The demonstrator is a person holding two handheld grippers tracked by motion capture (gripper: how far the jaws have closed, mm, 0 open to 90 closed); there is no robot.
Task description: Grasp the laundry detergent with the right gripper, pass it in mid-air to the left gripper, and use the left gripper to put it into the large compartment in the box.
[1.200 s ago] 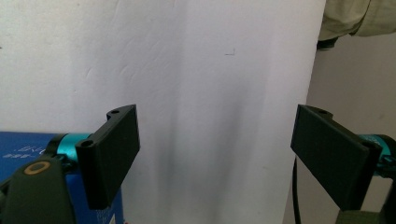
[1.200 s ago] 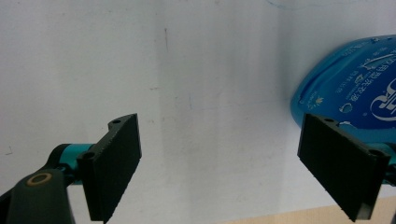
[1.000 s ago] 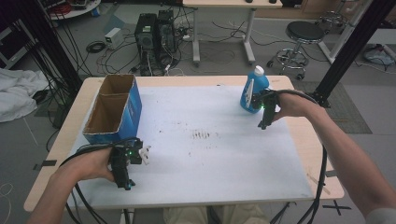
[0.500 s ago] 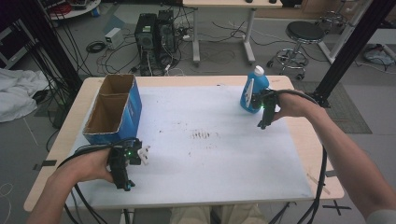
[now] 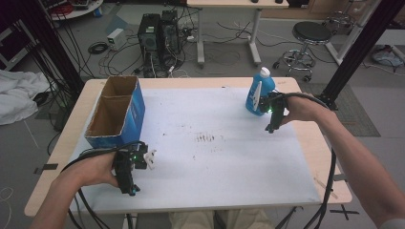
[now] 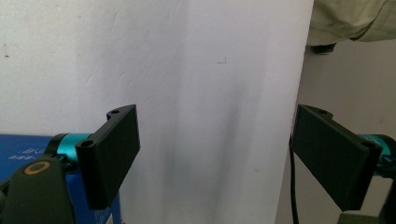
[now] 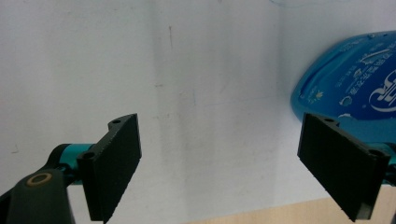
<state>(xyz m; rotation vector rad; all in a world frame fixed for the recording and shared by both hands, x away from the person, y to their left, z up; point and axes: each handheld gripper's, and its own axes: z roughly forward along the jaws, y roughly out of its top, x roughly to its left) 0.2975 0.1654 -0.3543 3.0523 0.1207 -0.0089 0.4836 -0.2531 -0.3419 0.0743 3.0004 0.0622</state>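
- gaping wide, both sets of jaws grip nothing over the white sheet (image 5: 215,162).
- right gripper (image 5: 271,125) hovers just beside the blue bottle (image 5: 259,91), which stands upright.
- left gripper (image 5: 128,183) hangs near the cardboard box (image 5: 136,112).
- apparently nothing moved yet; everything remains.

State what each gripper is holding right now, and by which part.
Nothing is held. The left gripper has its jaws wide apart over the white table cover. The right gripper is open too, the blue bottle beside one jaw, not between them.
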